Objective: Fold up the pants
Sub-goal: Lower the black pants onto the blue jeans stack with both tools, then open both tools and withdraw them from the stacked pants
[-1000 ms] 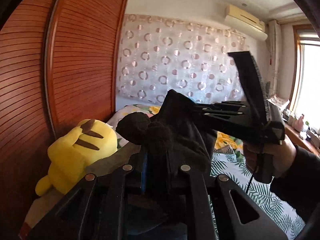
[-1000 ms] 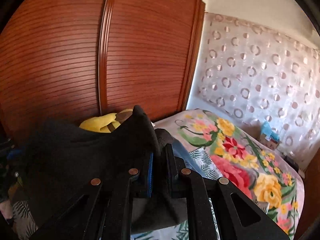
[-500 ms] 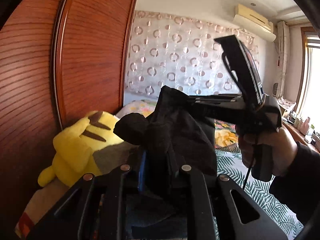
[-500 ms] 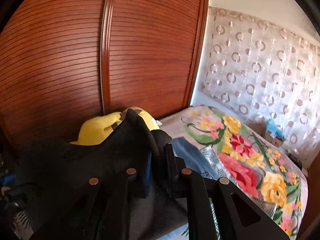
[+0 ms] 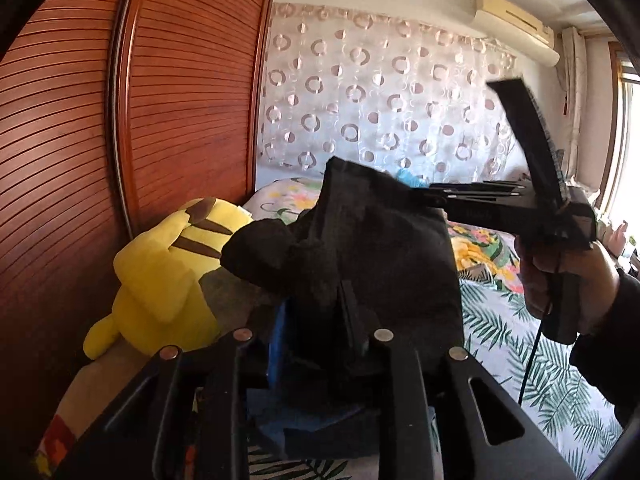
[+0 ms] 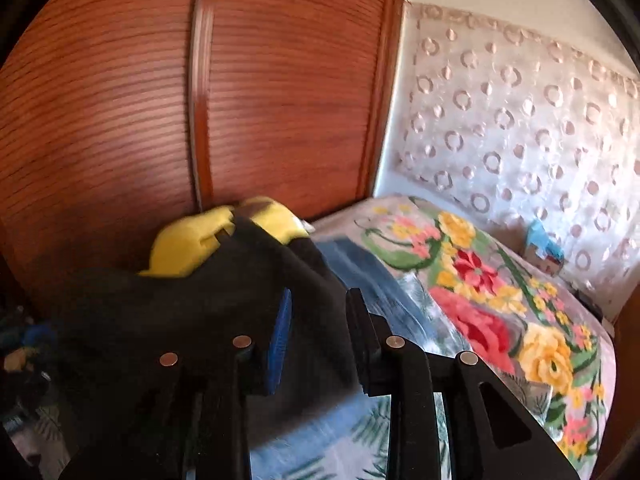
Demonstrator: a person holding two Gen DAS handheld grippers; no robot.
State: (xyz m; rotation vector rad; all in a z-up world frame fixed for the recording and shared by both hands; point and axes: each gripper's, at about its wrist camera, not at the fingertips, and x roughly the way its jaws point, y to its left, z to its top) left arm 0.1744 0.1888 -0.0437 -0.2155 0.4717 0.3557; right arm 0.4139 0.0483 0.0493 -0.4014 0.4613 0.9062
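Observation:
The black pants [image 5: 380, 240] hang in the air above the bed, bunched between both grippers. My left gripper [image 5: 316, 312] is shut on a thick fold of the black cloth. In the left wrist view the right gripper [image 5: 436, 196] comes in from the right at the pants' upper edge. In the right wrist view my right gripper [image 6: 318, 312] has its jaws spread, and the black pants [image 6: 180, 312] lie across the left finger and between the jaws. The view is blurred.
A yellow plush toy [image 5: 168, 272] lies by the wooden wardrobe [image 5: 80, 160] on the left. The bed has a floral blanket [image 6: 500, 300] and a leaf-print sheet [image 5: 520, 344]. Blue jeans [image 6: 360, 272] lie on the bed. A dotted curtain [image 5: 380, 100] hangs behind.
My right gripper's jaws have spread apart from their shut grip on the pants. Both views have swung left to right, and the right gripper has moved a little lower and right.

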